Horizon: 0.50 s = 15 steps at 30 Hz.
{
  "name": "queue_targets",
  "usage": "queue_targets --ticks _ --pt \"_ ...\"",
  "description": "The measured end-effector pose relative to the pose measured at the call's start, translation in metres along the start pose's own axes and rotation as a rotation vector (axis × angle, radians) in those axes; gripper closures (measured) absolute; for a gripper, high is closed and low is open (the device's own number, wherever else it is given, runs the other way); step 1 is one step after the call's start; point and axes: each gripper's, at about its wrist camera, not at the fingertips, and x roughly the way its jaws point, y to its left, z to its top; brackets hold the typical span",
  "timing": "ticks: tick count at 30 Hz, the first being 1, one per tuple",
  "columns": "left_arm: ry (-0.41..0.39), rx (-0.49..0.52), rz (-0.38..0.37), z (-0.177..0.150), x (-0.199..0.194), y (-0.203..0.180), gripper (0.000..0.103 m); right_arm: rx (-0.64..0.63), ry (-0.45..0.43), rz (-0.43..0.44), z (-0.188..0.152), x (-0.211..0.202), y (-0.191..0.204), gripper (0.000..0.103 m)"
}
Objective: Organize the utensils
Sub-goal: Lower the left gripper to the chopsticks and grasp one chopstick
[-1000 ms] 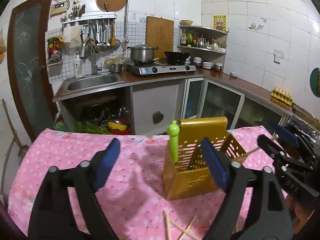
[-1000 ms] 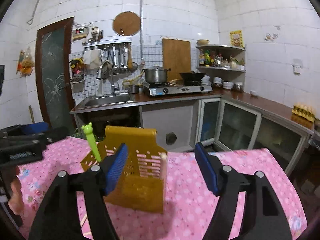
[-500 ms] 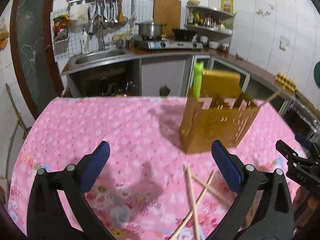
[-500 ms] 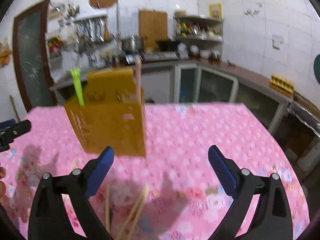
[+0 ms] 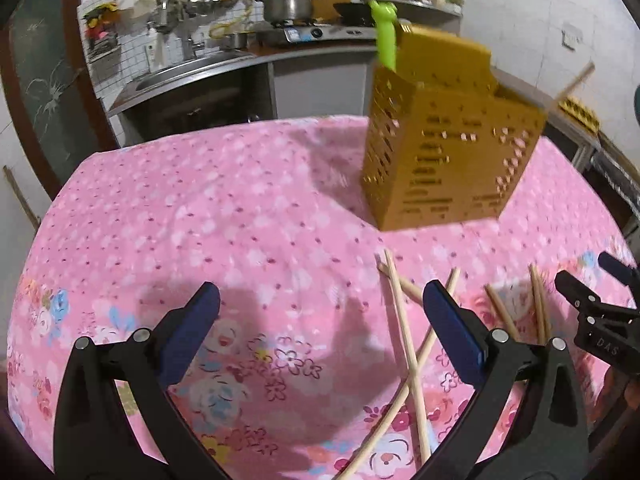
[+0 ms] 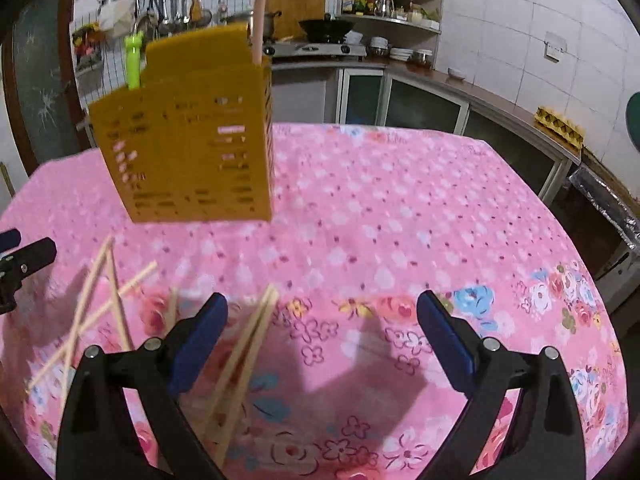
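Left wrist view: left gripper (image 5: 320, 326) spread and empty, chopsticks (image 5: 404, 328) just ahead-right. Right gripper (image 6: 322, 326) likewise spread. Next, probably pinch one chopstick for the yellow holder (image 5: 448, 148) beyond.

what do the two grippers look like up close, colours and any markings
Both the left gripper and right gripper have black plastic clamp-style arms, silver rivets and dark blue pads. White lettering marks the right one's side. No cables or sleeves show.

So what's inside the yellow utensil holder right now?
A green-handled utensil and one chopstick stick out above the yellow holder. Their lower parts, and anything shorter inside, are hidden by its walls.
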Motion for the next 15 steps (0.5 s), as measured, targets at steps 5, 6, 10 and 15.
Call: queue_targets --ticks 5,6,10,15 --pt "0.026 0.047 -0.022 -0.006 0.008 -0.013 0.005 0.007 0.033 0.0 -0.007 0.004 0.001 0.013" --pt "0.026 0.055 -0.022 -0.007 0.008 -0.016 0.005 0.007 0.044 0.005 -0.008 0.006 0.001 0.016" --pt "0.034 0.058 -0.046 -0.009 0.01 -0.021 0.01 0.03 0.097 0.047 -0.011 0.016 -0.001 0.035" --pt "0.069 0.072 -0.051 -0.011 0.019 -0.027 0.027 0.049 0.121 0.082 -0.01 0.021 0.0 0.046"
